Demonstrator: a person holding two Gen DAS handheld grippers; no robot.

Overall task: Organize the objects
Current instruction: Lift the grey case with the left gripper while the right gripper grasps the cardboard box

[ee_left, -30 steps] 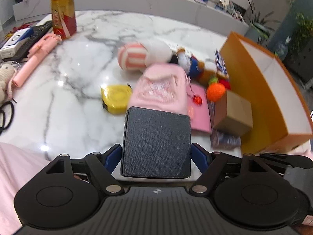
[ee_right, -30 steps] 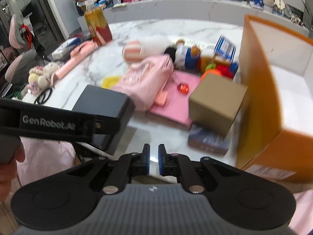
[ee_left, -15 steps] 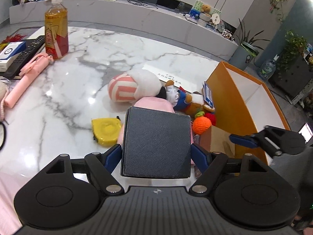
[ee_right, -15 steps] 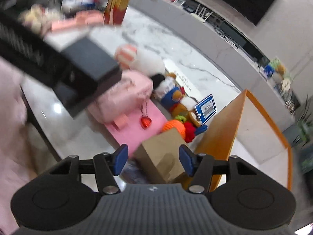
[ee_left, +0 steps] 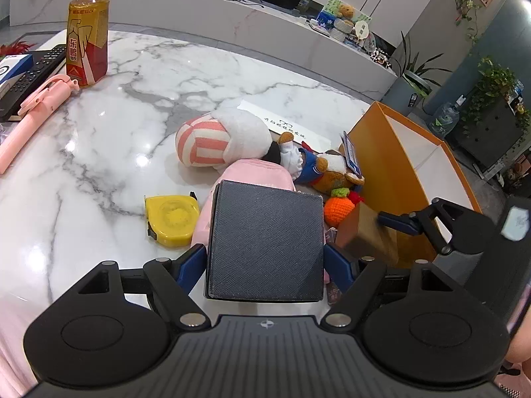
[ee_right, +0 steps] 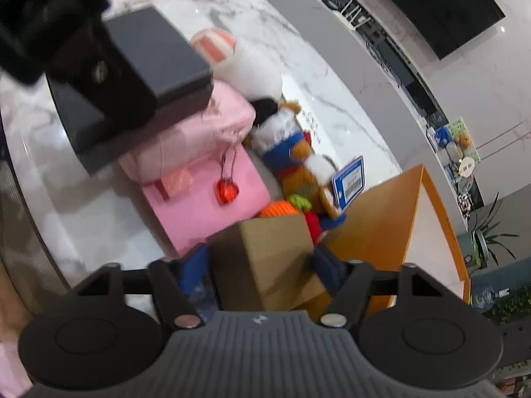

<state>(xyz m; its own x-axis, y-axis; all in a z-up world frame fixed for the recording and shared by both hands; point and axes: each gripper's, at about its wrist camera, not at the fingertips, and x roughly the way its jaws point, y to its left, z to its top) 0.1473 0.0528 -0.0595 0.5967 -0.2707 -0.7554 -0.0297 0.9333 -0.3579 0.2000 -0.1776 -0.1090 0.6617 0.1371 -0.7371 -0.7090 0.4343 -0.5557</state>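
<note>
My left gripper (ee_left: 264, 262) is shut on a black box (ee_left: 265, 242) and holds it above the marble table (ee_left: 99, 139); the box also shows in the right wrist view (ee_right: 139, 76). My right gripper (ee_right: 262, 262) has its fingers around a brown cardboard box (ee_right: 272, 262), blurred; the fingers appear to touch its sides. The same cardboard box shows in the left wrist view (ee_left: 368, 232). An open orange storage box (ee_left: 405, 172) stands at the right, also in the right wrist view (ee_right: 398, 219).
A pink pouch (ee_right: 199, 132), pink book (ee_right: 205, 205), red heart charm (ee_right: 227, 191), plush toys (ee_left: 225, 139), orange knitted fruit (ee_left: 338, 209) and yellow tape measure (ee_left: 171, 215) lie mid-table. A tea bottle (ee_left: 88, 33), pink stick (ee_left: 30, 119) and remote (ee_left: 30, 76) are far left.
My right gripper opened from shut, moved forward and now straddles the brown cardboard box. My left gripper rose with the black box.
</note>
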